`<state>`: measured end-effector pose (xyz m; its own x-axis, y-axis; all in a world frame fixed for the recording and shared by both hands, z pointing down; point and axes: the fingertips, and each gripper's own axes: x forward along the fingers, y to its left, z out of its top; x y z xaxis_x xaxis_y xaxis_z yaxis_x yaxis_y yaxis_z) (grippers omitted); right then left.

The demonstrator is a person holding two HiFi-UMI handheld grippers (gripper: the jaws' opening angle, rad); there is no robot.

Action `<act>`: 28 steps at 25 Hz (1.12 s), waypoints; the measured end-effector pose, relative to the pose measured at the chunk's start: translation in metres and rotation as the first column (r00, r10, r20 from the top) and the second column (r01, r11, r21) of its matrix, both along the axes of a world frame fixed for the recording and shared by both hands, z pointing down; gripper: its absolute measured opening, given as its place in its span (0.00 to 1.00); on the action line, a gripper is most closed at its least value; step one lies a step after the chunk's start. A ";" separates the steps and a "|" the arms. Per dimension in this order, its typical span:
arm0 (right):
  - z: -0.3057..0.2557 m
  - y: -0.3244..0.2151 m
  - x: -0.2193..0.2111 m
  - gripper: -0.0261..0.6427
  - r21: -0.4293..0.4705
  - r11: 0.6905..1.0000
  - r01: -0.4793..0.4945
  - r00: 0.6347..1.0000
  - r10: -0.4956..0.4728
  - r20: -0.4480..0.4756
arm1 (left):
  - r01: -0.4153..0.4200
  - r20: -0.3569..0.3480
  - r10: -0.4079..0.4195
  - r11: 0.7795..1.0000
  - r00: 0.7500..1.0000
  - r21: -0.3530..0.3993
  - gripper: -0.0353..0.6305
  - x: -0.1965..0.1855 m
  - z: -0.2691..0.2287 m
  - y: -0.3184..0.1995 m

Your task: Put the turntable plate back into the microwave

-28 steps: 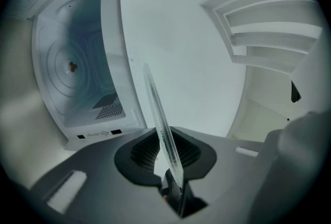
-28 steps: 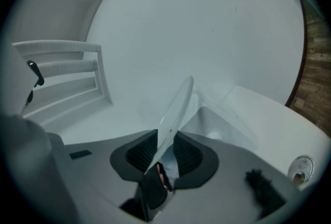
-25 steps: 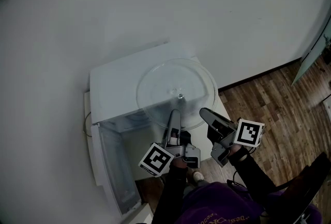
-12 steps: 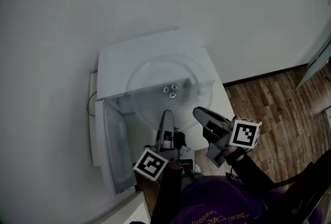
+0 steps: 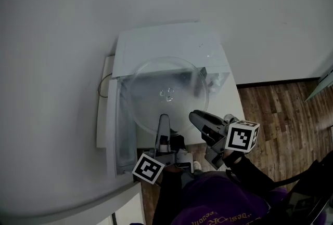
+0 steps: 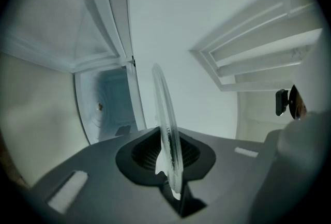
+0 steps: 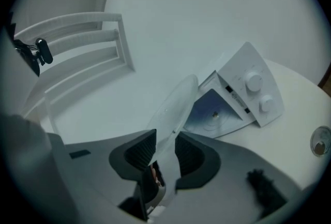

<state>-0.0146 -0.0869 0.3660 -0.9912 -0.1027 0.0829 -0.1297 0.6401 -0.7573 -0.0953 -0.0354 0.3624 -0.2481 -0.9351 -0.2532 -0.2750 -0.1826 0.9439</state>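
Note:
The clear glass turntable plate [image 5: 166,91] hangs roughly level in front of the open cavity of the white microwave [image 5: 166,42]. My left gripper [image 5: 163,121] grips its near rim; in the left gripper view the plate [image 6: 164,114] stands edge-on between the pads, and the jaws have just been closing on it. My right gripper [image 5: 197,116] holds the rim further right. Its jaws have just been opening a little, but the plate [image 7: 178,101] still fills the gap of my right gripper [image 7: 160,151]. The cavity floor [image 7: 213,114] shows beyond.
The microwave door [image 5: 120,135] swings open to the left. Its control panel with two knobs [image 7: 257,91] is on the right. The microwave stands on a white counter [image 5: 231,107], with wood floor [image 5: 283,109] to the right. A white slatted frame [image 7: 77,47] stands nearby.
Both grippers have carried the plate from over the microwave's top to in front of its open cavity. The view has shifted, so the microwave now sits higher in the picture.

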 end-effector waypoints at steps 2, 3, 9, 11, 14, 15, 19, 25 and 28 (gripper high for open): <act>0.003 0.004 -0.002 0.22 0.002 1.000 0.020 1.000 -0.020 -0.020 | 0.016 -0.021 -0.016 1.000 1.000 -0.002 0.11 -0.002 0.001 0.005; 0.005 0.006 -0.004 0.23 0.000 1.000 0.031 0.999 -0.031 -0.027 | 0.024 -0.030 -0.024 1.000 0.999 -0.003 0.11 -0.003 0.001 0.007; 0.020 0.021 -0.010 0.24 -0.002 0.997 0.083 0.994 -0.083 -0.072 | 0.059 -0.079 -0.058 0.998 0.995 0.006 0.11 -0.007 0.015 0.025; 0.026 0.029 -0.011 0.25 0.024 0.995 0.101 0.990 -0.099 -0.097 | 0.067 -0.092 -0.066 0.998 0.994 0.012 0.10 -0.007 0.022 0.033; 0.037 0.034 -0.010 0.25 0.035 0.993 0.110 0.986 -0.105 -0.133 | 0.067 -0.112 -0.067 0.998 0.991 0.001 0.10 -0.006 0.033 0.038; 0.040 0.036 -0.010 0.26 0.037 0.993 0.115 0.984 -0.109 -0.142 | 0.068 -0.124 -0.068 0.998 0.990 0.000 0.11 -0.006 0.037 0.039; 0.053 0.041 -0.008 0.27 0.060 0.986 0.156 0.971 -0.142 -0.192 | 0.069 -0.158 -0.068 0.998 0.985 0.001 0.11 -0.004 0.051 0.044; 0.070 0.037 0.002 0.33 0.078 0.982 0.172 0.953 -0.145 -0.267 | 0.009 -0.175 -0.013 1.000 0.984 -0.022 0.11 0.001 0.068 0.033; 0.075 0.030 0.006 0.34 0.083 0.981 0.176 0.946 -0.145 -0.288 | -0.018 -0.183 0.012 0.999 0.983 -0.030 0.11 0.002 0.075 0.023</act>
<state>-0.0085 -0.0565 0.4415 -0.9338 0.0323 0.3564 -0.2154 0.7447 -0.6317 -0.0935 -0.0120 0.4370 -0.2735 -0.9458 -0.1750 -0.0950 -0.1545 0.9834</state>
